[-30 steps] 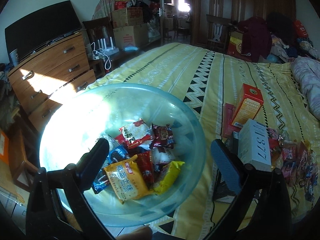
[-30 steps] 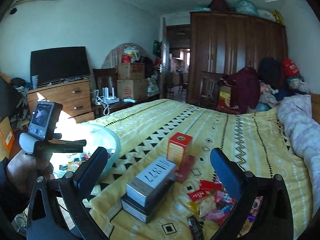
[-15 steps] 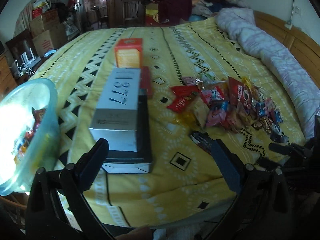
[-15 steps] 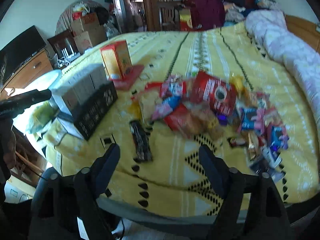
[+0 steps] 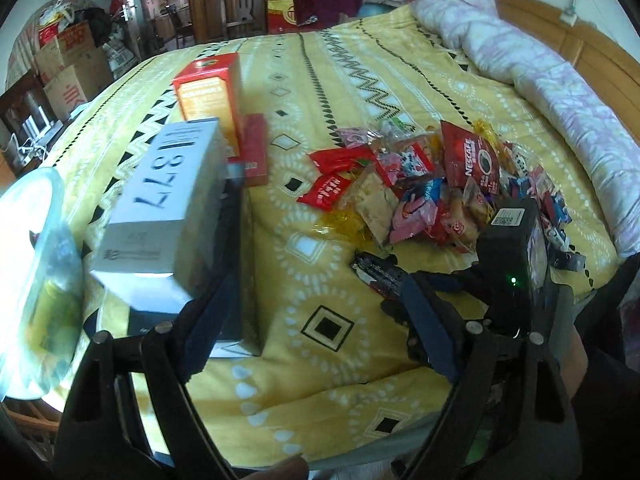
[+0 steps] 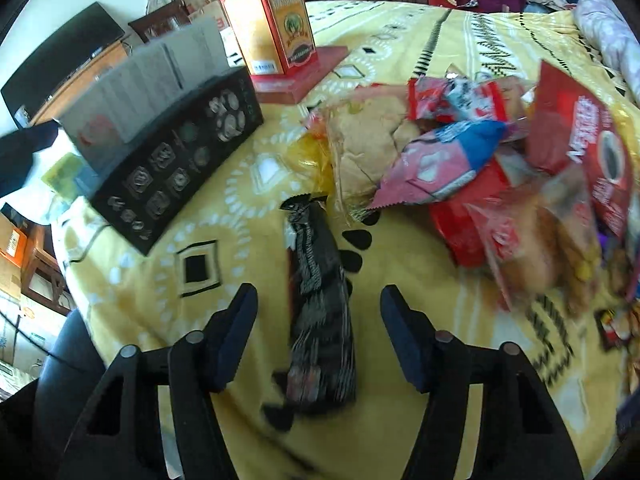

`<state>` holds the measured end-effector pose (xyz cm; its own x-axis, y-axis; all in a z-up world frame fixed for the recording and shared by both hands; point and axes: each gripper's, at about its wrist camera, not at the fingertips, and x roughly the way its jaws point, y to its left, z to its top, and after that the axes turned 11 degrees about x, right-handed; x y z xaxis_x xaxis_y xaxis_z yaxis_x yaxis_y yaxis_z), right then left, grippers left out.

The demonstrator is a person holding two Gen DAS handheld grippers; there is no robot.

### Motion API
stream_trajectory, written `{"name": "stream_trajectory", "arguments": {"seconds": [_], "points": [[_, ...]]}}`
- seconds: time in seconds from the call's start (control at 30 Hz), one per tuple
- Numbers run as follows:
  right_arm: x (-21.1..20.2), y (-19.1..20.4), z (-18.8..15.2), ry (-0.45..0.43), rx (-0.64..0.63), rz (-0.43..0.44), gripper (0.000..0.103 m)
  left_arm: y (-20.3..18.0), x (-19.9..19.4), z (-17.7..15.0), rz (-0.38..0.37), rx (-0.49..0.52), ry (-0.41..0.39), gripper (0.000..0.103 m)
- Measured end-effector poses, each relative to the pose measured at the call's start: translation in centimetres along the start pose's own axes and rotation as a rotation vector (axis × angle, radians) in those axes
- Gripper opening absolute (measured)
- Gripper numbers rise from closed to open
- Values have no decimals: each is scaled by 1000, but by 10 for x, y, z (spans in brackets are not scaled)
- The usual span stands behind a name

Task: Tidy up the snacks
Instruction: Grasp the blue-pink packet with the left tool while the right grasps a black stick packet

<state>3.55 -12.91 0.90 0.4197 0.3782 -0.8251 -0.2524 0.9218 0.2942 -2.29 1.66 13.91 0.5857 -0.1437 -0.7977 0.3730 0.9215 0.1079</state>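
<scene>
Left wrist view: from the bed's near edge, tilted down over the yellow bedspread [image 5: 328, 248].
Right wrist view: closer, steeply down.
Shared: dark wrapper [image 6: 320, 312] [image 5: 376, 272], snack pile [image 5: 432, 188] [image 6: 480, 152], stacked boxes [image 5: 168, 204] [image 6: 160, 120].

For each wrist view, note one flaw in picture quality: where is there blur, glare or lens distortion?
Left wrist view: the plastic bowl at the left edge is washed out by glare, and the fisheye bends the bed. Right wrist view: the snack pile smears with motion blur; the black packet is softly blurred.

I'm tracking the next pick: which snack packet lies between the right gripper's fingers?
The long black packet, lying alone on the yellow bedspread apart from the colourful pile. The right gripper straddles it, pads not touching.
</scene>
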Motion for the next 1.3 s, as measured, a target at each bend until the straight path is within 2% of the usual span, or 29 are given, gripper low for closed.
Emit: {"name": "stream_trajectory", "arguments": {"seconds": [0.07,0.1,0.17,0.23,0.27,0.33,0.43,0.57,0.73,0.87,0.97,1.03,1.17,1.3], "points": [[-6,-10,-5,-14,53,27,34,-4,8,5,-24,8,5,86],[-12,-15,-8,-22,83,51,31,-6,13,9,-44,9,4,86],[-31,-26,-20,-46,124,74,30,-9,25,15,-86,12,4,85],[-49,-38,-33,-63,174,98,30,-13,41,24,-138,11,15,80],[-56,-45,-37,-66,207,113,30,-15,48,27,-160,10,19,73],[-70,-58,-45,-82,256,125,30,-24,61,36,-224,16,18,72],[-90,-70,-47,-126,287,116,29,-32,85,46,-356,-18,51,72],[-104,-88,-48,-179,313,49,30,-41,111,52,-420,-45,91,72],[-86,-98,-48,-112,325,28,30,-44,131,55,-467,-95,117,72],[-79,-100,-53,-90,335,51,32,-46,140,54,-482,-110,125,60],[-77,-103,-51,-86,343,65,32,-50,137,54,-465,-79,108,44],[-77,-105,-49,-83,343,69,32,-50,136,53,-455,-69,96,44],[-74,-111,-44,-75,348,74,32,-42,143,52,-459,-125,70,55],[-73,-111,-44,-74,352,80,32,-38,143,55,-443,-149,51,55]]}}
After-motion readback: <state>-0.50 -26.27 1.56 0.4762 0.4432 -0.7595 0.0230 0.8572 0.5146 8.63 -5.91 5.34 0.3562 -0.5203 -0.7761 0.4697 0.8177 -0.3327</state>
